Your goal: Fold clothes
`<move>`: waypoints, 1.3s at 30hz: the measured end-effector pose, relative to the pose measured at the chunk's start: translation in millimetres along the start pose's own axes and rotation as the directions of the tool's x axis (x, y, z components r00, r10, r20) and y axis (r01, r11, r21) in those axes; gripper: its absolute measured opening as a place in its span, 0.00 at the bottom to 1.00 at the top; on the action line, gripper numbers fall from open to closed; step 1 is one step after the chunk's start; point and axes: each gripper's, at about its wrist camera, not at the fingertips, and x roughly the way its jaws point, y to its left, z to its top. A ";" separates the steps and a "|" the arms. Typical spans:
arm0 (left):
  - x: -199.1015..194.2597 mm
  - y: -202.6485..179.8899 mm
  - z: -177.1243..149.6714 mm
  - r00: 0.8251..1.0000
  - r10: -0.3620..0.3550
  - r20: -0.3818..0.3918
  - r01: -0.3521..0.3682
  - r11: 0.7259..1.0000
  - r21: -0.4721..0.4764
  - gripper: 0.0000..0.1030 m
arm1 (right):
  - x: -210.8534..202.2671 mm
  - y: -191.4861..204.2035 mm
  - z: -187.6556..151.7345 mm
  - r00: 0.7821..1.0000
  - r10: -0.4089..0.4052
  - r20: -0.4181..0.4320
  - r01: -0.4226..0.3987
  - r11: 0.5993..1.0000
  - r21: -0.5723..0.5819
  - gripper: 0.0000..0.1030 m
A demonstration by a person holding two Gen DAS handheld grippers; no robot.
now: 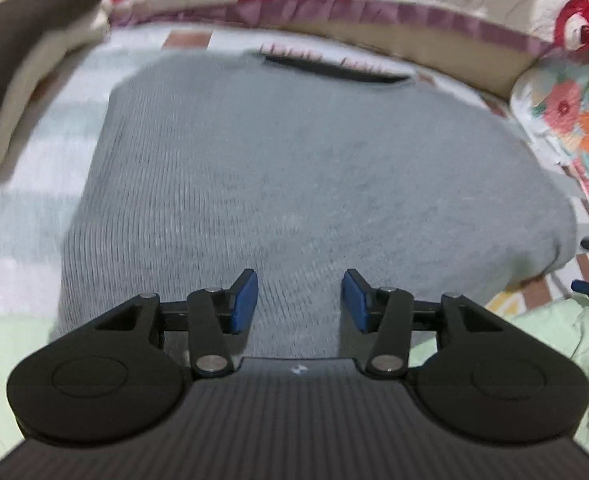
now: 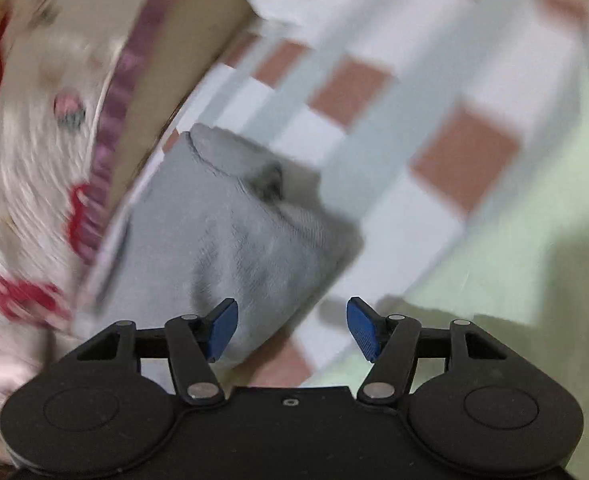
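Left gripper [image 1: 300,300]: matte black body, ribbed grey top plate at bottom centre with a small white logo. Two black linkage arms per side, silver pivot pins, round disc housings at lower left and lower right. Blue textured pads [image 1: 244,302] on the fingertips. Right gripper [image 2: 292,330]: same black linkages, silver pins, blue pads [image 2: 223,330]; smooth black plate with one small screw hole, bottom centre.

no readable text, labels or numbers anywhere.

The left gripper [image 1: 300,300] hovers, jaws apart, over a grey knit garment [image 1: 294,168] on a checked sheet [image 1: 22,208].
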 end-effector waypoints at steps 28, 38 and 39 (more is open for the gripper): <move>-5.1 -36.5 -7.1 0.970 0.240 0.024 -0.240 0.950 0.200 0.46 | 21.6 38.1 13.7 0.956 -0.028 0.291 0.140 0.918 -0.371 0.20; -7.0 -104.1 4.3 0.993 -0.049 0.108 0.027 0.981 0.192 0.42 | 7.5 21.8 1.3 0.979 0.064 0.191 -0.022 0.977 -0.212 0.57; -1.2 -111.7 5.2 0.993 -0.071 0.096 0.051 0.978 0.201 0.42 | 8.1 21.0 -3.5 0.981 0.082 0.174 -0.048 0.980 -0.195 0.59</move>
